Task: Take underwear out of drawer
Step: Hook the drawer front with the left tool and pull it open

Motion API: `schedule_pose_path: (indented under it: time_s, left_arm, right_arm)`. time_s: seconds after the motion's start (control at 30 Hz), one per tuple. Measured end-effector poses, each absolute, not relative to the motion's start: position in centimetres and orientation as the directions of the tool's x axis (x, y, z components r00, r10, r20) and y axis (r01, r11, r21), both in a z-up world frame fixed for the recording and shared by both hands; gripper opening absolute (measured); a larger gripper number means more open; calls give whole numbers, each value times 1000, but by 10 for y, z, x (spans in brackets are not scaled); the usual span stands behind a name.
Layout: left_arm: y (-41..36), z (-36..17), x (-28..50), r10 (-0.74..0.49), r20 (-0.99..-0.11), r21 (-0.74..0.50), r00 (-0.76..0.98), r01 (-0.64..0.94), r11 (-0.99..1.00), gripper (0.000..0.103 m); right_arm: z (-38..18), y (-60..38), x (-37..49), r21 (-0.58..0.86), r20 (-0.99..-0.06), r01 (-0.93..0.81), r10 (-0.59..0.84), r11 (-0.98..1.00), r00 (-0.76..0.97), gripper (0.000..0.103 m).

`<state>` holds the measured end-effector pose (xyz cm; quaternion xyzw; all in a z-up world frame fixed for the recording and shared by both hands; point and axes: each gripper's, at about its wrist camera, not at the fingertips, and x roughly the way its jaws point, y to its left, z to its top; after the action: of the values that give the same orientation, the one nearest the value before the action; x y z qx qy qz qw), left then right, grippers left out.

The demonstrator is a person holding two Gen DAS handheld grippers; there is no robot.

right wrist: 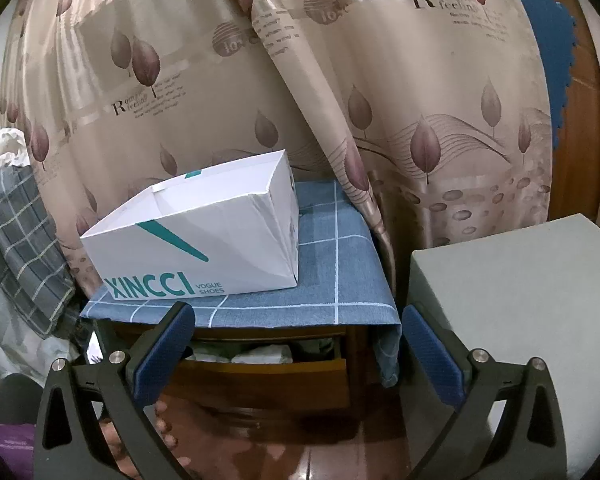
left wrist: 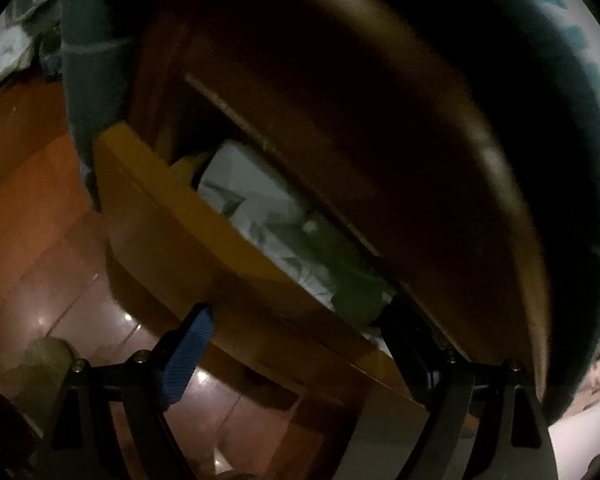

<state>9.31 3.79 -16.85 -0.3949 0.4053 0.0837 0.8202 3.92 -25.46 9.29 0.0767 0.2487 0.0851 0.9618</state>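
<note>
The folded underwear [left wrist: 260, 216], pale cloth with a leaf print, lies inside the half-open drawer [left wrist: 172, 216] of the wooden nightstand [right wrist: 260, 376]; it looks soft, light and limp, so a pinch on a raised fold near the top should lift it. The left tool [left wrist: 296, 344] is spread wide over the drawer front, with the cloth just beyond its fingers. The right tool [right wrist: 296, 356] waits well apart from the drawer, also wide and holding nothing.

Home bedroom. Leaf-print curtain [right wrist: 340, 80] hangs beyond the fingers, wooden nightstand [right wrist: 260, 376] straight ahead between them under a blue checked cloth [right wrist: 332, 264], shoebox [right wrist: 196, 244] on top, glossy wood floor [left wrist: 32, 208] below.
</note>
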Motion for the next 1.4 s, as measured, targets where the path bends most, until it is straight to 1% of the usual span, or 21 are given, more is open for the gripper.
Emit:
schedule_pose_path:
  time_s: [0.17, 0.33, 0.4, 0.53, 0.77, 1.03, 1.13, 1.27, 1.4]
  left_arm:
    - [43, -181, 99, -198, -734, -610, 650, -502, 613, 89]
    - [51, -186, 105, -228, -766, -617, 602, -586, 526, 90]
    - [53, -186, 109, -209, -813, -561, 544, -636, 530, 99]
    - [53, -182, 107, -193, -842, -523, 503, -676, 519, 99]
    - [46, -177, 92, -105, -863, -466, 493, -700, 541, 98]
    - [48, -178, 72, -109, -887, -419, 449, -682, 599, 98]
    - [49, -180, 63, -127, -893, -409, 431, -664, 626, 98]
    - [47, -164, 50, -130, -907, -379, 401, -643, 666, 98]
    - [47, -171, 35, -161, -915, -375, 371, -629, 681, 98]
  right_arm:
    - [92, -257, 39, 201, -464, -132, 213, 971, 860, 103]
    - [92, -255, 40, 200, -470, -142, 222, 969, 854, 103]
    - [91, -254, 40, 198, -471, -146, 225, 969, 853, 103]
    - [90, -254, 40, 205, -475, -155, 236, 966, 848, 103]
    - [89, -256, 41, 213, -477, -159, 245, 964, 844, 103]
    - [89, -260, 41, 237, -479, -155, 255, 959, 840, 103]
    - [88, -263, 41, 248, -479, -151, 256, 957, 840, 103]
    - [88, -265, 41, 255, -478, -147, 257, 956, 840, 103]
    - [88, -266, 42, 261, -478, -148, 261, 954, 839, 103]
